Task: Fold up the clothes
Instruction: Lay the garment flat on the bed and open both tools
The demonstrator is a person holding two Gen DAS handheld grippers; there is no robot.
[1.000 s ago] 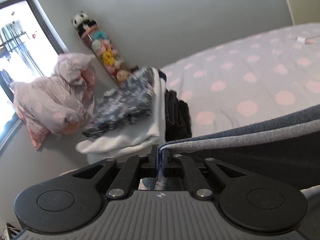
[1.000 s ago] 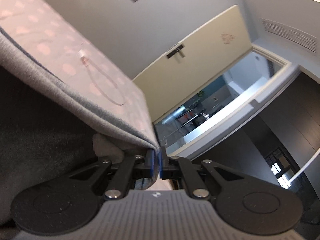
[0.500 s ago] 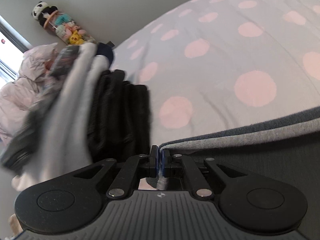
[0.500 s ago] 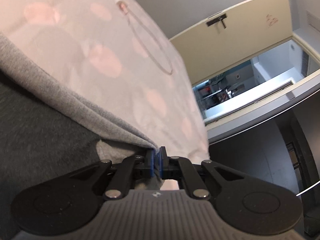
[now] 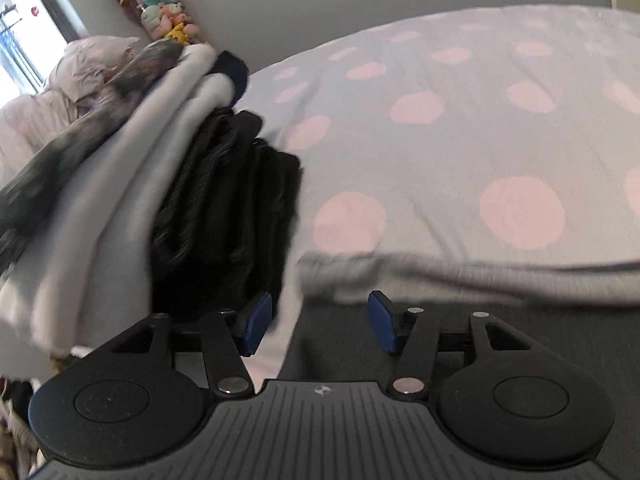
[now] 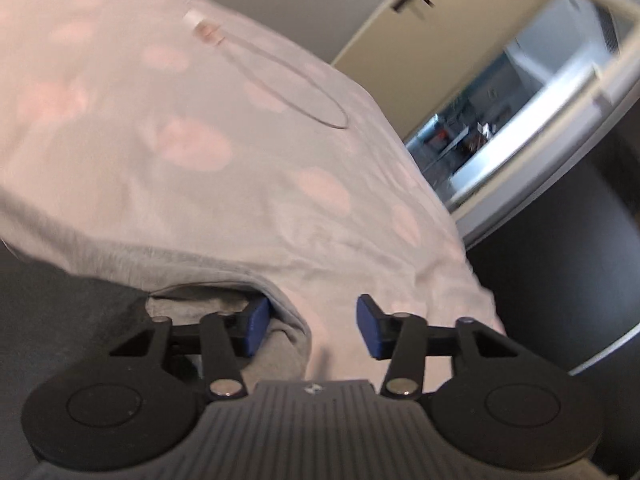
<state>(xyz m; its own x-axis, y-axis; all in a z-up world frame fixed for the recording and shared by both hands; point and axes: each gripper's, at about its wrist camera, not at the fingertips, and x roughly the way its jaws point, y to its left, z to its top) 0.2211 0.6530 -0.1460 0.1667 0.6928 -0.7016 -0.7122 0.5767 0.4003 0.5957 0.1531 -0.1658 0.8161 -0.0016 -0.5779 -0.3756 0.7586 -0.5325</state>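
A grey garment [image 5: 460, 280] with a dark grey inside lies on the polka-dot bed cover [image 5: 440, 140]; its light folded edge runs across the left wrist view. My left gripper [image 5: 318, 322] is open just over the garment's left corner. In the right wrist view the same garment [image 6: 168, 264] lies at the lower left, its corner by my open right gripper [image 6: 310, 330]. Neither gripper holds cloth.
A stack of folded clothes, white [image 5: 120, 200] over black [image 5: 228, 216], stands close on the left. A pink bundle [image 5: 48, 92] and plush toys [image 5: 160, 12] lie behind. A white cable [image 6: 280, 80] lies on the bed. The bed's edge and an open door [image 6: 500, 112] are to the right.
Both grippers were shut on the grey garment's edge and held it up; they lowered it to the bed and opened, so the garment now lies loose.
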